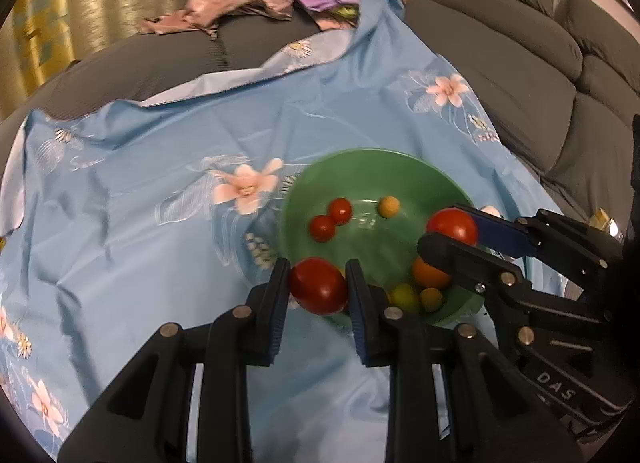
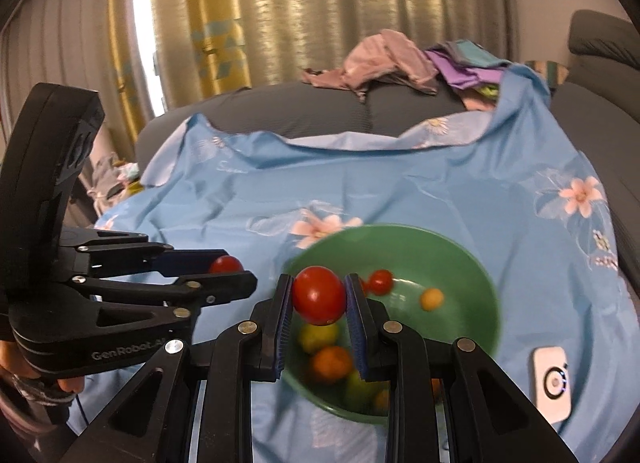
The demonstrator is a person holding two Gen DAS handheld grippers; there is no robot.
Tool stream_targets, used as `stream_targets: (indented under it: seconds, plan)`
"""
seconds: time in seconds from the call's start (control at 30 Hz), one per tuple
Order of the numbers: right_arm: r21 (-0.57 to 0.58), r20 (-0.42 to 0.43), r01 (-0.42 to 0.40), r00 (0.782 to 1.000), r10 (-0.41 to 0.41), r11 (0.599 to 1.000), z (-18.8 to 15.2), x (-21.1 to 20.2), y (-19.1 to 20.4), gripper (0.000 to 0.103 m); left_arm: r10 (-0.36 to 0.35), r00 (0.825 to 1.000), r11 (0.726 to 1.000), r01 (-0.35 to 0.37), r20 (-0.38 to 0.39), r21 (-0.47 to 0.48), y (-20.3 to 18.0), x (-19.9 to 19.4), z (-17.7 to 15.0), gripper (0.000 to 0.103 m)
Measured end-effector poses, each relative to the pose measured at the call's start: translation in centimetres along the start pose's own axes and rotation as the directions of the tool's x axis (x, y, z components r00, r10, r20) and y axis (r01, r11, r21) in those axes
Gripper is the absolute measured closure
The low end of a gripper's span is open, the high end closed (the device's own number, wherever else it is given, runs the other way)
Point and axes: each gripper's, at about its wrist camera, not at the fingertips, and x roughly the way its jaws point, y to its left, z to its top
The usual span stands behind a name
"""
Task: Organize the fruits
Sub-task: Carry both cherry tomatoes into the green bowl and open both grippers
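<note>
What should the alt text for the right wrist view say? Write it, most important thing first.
The right hand-held gripper is shut on a round red tomato above a green round bowl of small red, yellow and orange fruits on a blue floral cloth. At left, the left hand-held gripper holds another red tomato.

sofa: grey (image 1: 520, 75) | curtains: gold, drawn (image 2: 280, 15) | clothes pile (image 2: 392, 59) behind
</note>
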Motion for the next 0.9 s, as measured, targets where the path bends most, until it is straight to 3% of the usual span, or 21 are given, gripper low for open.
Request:
stream_targets:
  seconds: [0.53,0.63,0.67,0.73,0.8,0.9]
  plan:
    - [0.080,-0.101,0.065,0.993,-0.056,0.995,-2.0,1.6,-4.4,0.075,0.027,0.993,0.997,-0.018,-0.115,0.075,-2.8,5.7,0.6,0.074]
    - [0.090,-0.113,0.072,0.992,-0.062,0.993,-2.1,1.7,-4.7,0.075,0.038,0.992,0.997,-0.030,-0.116,0.074,-2.9,5.6,0.7,0.058]
    - [0.094,-0.117,0.075,0.991,-0.064,0.993,-2.1,1.7,-4.8,0.075,0.049,0.992,0.997,-0.041,-0.115,0.071,-2.9,5.5,0.8,0.045]
    - [0.101,-0.122,0.085,0.990,-0.073,0.991,-1.9,1.5,-4.9,0.075,0.066,0.992,0.996,-0.059,-0.107,0.067,-2.9,5.0,1.0,0.039]
    - [0.107,-0.126,0.093,0.989,-0.080,0.990,-1.7,1.2,-5.0,0.075,0.075,0.992,0.996,-0.070,-0.102,0.054,-2.7,4.2,1.4,0.026]
    - [0.104,-0.123,0.114,0.987,-0.101,0.988,-1.0,0.2,-5.1,0.072,0.088,0.992,0.995,-0.084,-0.090,0.054,-2.6,3.0,1.6,0.020]
